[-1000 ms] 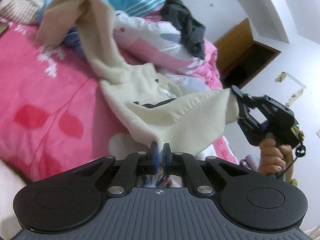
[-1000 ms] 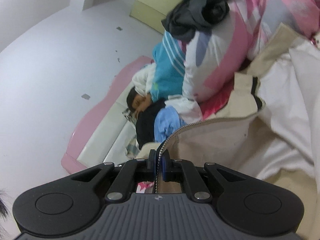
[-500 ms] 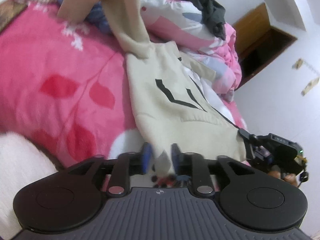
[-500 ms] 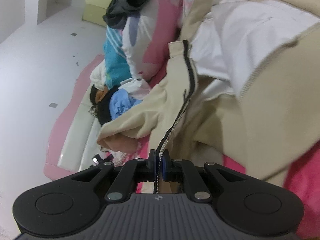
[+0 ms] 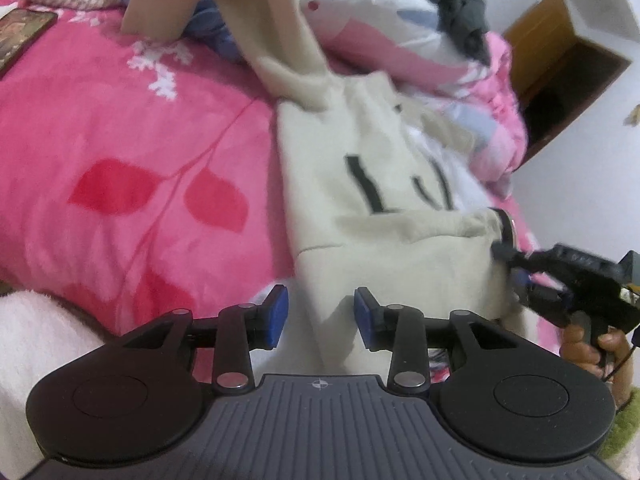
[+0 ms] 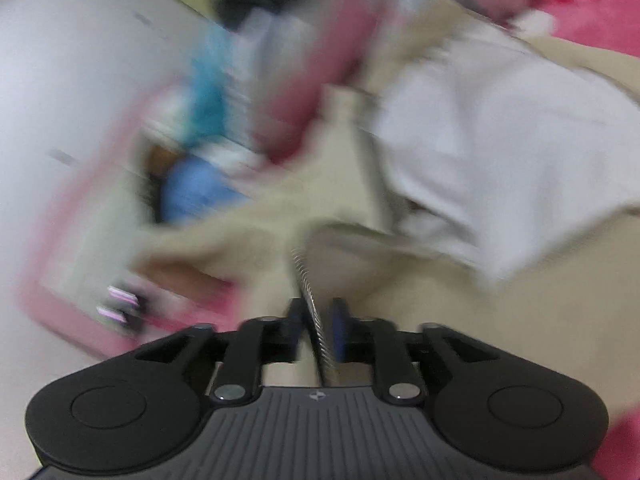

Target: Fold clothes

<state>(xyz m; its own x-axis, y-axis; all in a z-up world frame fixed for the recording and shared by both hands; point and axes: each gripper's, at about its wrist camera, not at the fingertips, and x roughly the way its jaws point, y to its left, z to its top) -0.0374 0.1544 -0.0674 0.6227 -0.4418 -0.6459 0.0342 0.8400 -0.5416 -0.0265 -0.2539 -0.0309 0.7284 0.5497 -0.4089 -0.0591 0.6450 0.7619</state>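
bedspread (image 5: 120, 152), pink with red leaf print, fills my left wrist view. on it lies the cream jacket (image 5: 360, 184), spread flat with black marks on its front, one sleeve trailing up toward the heap of bedding (image 5: 392, 40). my left gripper (image 5: 316, 318) is released, jaws wide apart, the jacket hem lying between them. my right gripper (image 6: 316, 326) shows a small gap in a blurred view; the jacket's zipper edge (image 6: 310, 300) runs through it, ungripped.
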